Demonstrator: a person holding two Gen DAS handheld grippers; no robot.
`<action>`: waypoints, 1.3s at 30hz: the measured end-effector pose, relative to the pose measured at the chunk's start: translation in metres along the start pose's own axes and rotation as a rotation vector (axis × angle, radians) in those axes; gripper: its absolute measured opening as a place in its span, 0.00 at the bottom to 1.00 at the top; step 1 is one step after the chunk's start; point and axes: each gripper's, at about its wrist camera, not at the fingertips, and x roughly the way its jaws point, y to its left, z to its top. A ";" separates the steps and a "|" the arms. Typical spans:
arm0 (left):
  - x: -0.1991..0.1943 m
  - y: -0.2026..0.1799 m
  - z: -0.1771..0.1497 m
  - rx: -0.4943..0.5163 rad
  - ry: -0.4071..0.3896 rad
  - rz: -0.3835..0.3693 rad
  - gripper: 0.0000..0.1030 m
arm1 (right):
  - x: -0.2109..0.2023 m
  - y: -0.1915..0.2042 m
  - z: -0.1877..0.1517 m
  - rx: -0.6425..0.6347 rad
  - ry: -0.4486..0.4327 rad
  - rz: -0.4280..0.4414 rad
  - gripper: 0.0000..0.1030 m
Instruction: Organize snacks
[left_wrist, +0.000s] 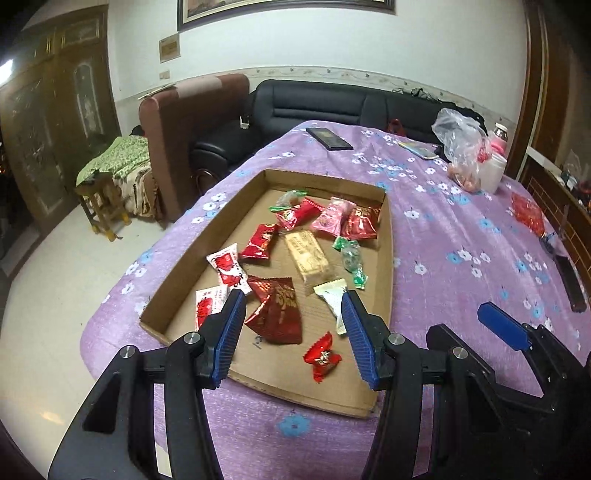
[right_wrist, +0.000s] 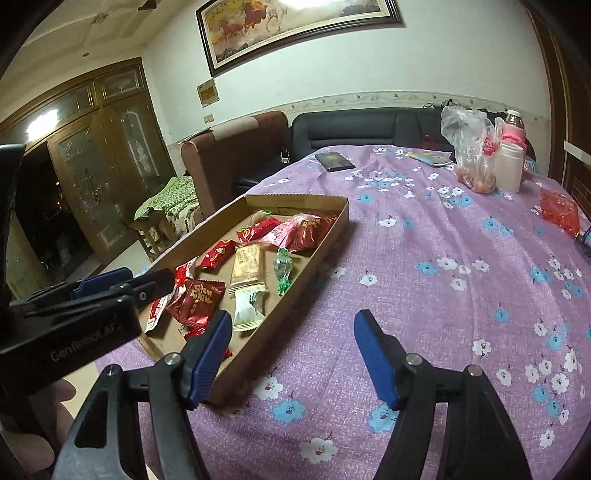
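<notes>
— What is lying in the shallow cardboard tray (left_wrist: 386, 258)?
— Wrapped snacks (left_wrist: 295, 254), lying flat and scattered: red packets (left_wrist: 276, 309), a pink one at one o'clock, a tan bar (left_wrist: 309, 256) centered, green candies at three o'clock.

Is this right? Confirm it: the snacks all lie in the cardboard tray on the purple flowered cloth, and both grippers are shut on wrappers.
Not quite. The snacks do lie in the cardboard tray on the purple flowered cloth, but both wrist views show the left gripper and right gripper open, holding nothing.
</notes>
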 end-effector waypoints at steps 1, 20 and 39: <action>0.000 -0.002 0.000 0.003 0.001 0.003 0.53 | -0.001 -0.001 0.000 0.001 -0.002 -0.001 0.69; -0.003 0.001 -0.004 -0.021 -0.043 -0.004 0.53 | 0.003 0.008 -0.005 -0.044 0.005 -0.022 0.70; -0.055 0.020 0.008 -0.139 -0.270 -0.142 1.00 | -0.012 0.020 -0.003 -0.098 -0.039 -0.045 0.70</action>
